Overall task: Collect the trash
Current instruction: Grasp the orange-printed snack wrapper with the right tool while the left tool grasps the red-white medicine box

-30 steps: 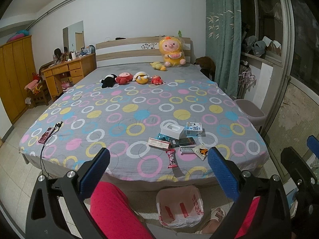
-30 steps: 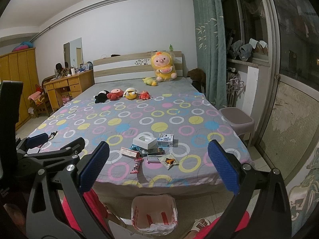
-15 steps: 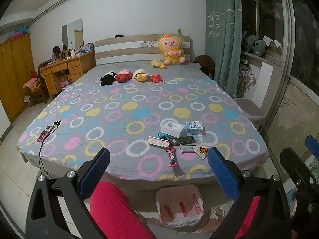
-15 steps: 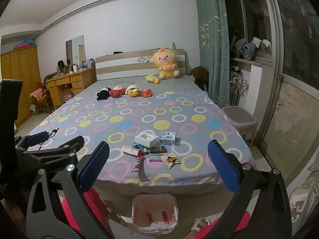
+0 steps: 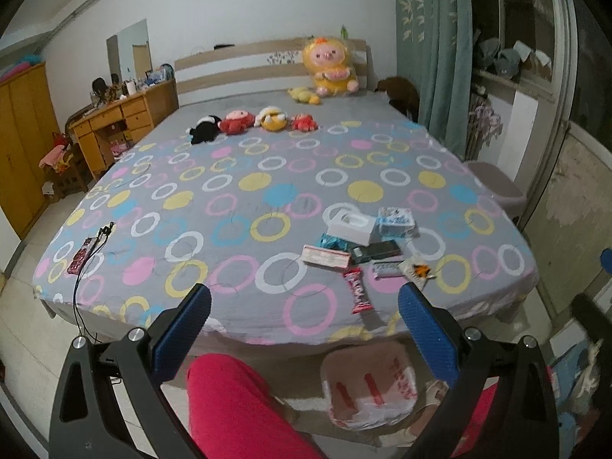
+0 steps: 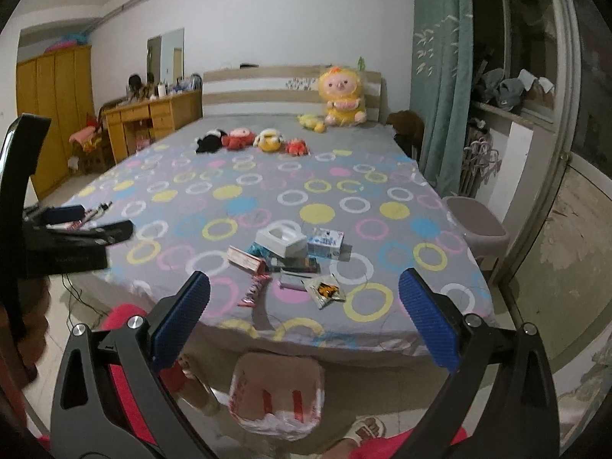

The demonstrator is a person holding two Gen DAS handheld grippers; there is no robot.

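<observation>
Several pieces of trash lie near the foot of the bed: a white box [image 5: 351, 225] [image 6: 282, 236], a blue-white packet [image 5: 396, 222] [image 6: 325, 243], a flat pink box [image 5: 326, 256], a red wrapper [image 5: 357, 295] [image 6: 254, 290], a dark box [image 5: 375, 251] and a white snack sachet [image 5: 416, 270] [image 6: 325, 290]. A white plastic bag with red print [image 5: 369, 390] [image 6: 277, 397] stands open on the floor at the bed's foot. My left gripper [image 5: 304, 338] and right gripper [image 6: 304, 338] are both open and empty, held above the floor short of the bed.
The bed [image 5: 244, 191] has a grey sheet with coloured rings. Plush toys [image 5: 252, 120] lie near the headboard. A phone with a cable [image 5: 82, 254] lies at the left edge. A stool [image 6: 476, 222] stands to the right, a desk [image 5: 122, 114] to the left. My red-clad legs [image 5: 237, 405] are below.
Both grippers have moved closer to the bed's foot and the trash looks larger. The right view has swung a little to the left. Both stay open.
</observation>
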